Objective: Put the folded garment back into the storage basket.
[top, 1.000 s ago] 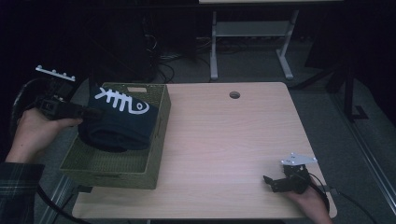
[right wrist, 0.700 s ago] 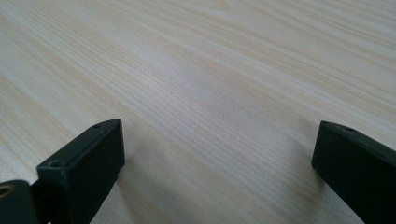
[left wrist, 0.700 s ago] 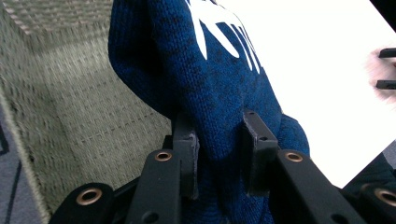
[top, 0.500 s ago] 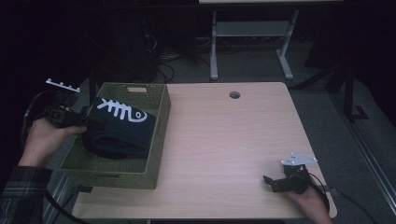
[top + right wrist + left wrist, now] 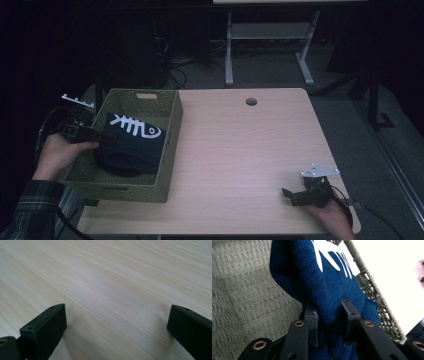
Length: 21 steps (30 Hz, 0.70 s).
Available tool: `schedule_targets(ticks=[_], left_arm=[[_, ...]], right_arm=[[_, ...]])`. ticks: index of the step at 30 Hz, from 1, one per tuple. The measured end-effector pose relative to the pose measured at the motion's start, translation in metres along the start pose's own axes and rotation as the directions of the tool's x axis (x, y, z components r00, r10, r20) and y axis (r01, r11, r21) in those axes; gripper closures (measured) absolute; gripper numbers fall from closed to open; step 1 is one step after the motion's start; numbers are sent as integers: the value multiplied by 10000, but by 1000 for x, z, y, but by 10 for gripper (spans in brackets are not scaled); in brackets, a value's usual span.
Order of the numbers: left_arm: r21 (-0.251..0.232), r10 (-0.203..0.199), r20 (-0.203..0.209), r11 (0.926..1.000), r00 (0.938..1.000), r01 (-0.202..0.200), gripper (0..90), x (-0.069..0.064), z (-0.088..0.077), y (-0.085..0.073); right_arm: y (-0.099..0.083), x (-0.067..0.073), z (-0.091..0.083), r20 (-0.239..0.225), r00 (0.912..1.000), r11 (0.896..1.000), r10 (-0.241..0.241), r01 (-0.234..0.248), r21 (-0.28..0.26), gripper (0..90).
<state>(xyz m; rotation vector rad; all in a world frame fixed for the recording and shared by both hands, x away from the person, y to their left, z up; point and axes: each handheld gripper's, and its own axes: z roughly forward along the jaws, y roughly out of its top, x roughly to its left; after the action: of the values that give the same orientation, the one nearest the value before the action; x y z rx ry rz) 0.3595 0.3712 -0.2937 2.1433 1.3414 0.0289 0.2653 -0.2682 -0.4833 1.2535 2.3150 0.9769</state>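
The left hand-held gripper [image 5: 329, 322] has its jaws drawn in on a fold of the dark blue knitted garment [image 5: 131, 145], the one with a white fish-skeleton print, pinching the cloth between its pads. A second ago the garment hung higher, draped over the near wall of the woven basket [image 5: 170, 150]; now it has come down with the left hand and lies mostly on the basket floor, bunched against the right-hand wall. In the left gripper view the knit runs up from the jaws and rests against the wicker weave. The placement looks nearly done (only the release appears to remain), since the cloth already sits inside the rim and nothing trails over the edge in the high view. The right hand-held gripper [image 5: 300, 196] rests on the pale wood counter [image 5: 250, 150] near its front right corner, jaws spread wide with bare wood between them, well apart from the basket and unchanged in position.
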Motion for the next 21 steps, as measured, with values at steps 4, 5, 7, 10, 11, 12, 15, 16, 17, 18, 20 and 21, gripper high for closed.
schedule_targets(ticks=[4, 5, 7, 10, 11, 12, 15, 16, 17, 18, 20, 21], left_arm=[[69, -75, -15, 9999, 10000, 76, 707, 9, 8, -3], [109, -63, 43, 9999, 10000, 63, 706, 11, 10, -4], [176, -57, 68, 9998, 10000, 56, 703, 14, 15, -5], [282, -95, 53, 9996, 9999, 93, 701, 20, 18, -7], [272, -134, 44, 9995, 9999, 133, 701, 21, 19, -7], [335, -100, -52, 9994, 9999, 102, 700, 23, 20, -8], [467, -153, -347, 9988, 9993, 169, 697, 29, 24, -8], [465, -199, -412, 9987, 9990, 219, 696, 31, 26, -9], [530, -172, -430, 9984, 9989, 194, 692, 32, 28, -9], [503, -167, -436, 9986, 9989, 188, 688, 33, 29, -9], [478, -184, -551, 9986, 9983, 211, 674, 35, 31, -9], [506, -163, -663, 9985, 9977, 197, 667, 36, 32, -9]], right_arm=[[0, 0, 0, 0, 10000, 10000, 2, -2, 3, 22], [0, 0, 0, 0, 10000, 10000, 2, -2, 3, 21], [0, 0, 0, -1, 10000, 10000, 2, -2, 3, 21], [0, 0, 0, 1, 10000, 10000, 10, -10, 0, 22], [0, 0, 0, 1, 10000, 10000, 10, -10, -2, 21], [0, 0, 0, -1, 10000, 10000, 15, -15, 2, 21], [0, 0, 0, 0, 10000, 10000, 5, -5, 1, 21], [0, 0, 0, 0, 10000, 10000, 10, -10, 0, 21], [0, 0, 0, 0, 10000, 10000, 3, -3, 0, 21], [0, 0, 0, 3, 10000, 10000, 5, -5, 0, 21], [0, 0, 0, 1, 10000, 10000, 10, -10, 1, 22], [0, 0, 0, 0, 10000, 10000, 6, -6, 0, 22]])
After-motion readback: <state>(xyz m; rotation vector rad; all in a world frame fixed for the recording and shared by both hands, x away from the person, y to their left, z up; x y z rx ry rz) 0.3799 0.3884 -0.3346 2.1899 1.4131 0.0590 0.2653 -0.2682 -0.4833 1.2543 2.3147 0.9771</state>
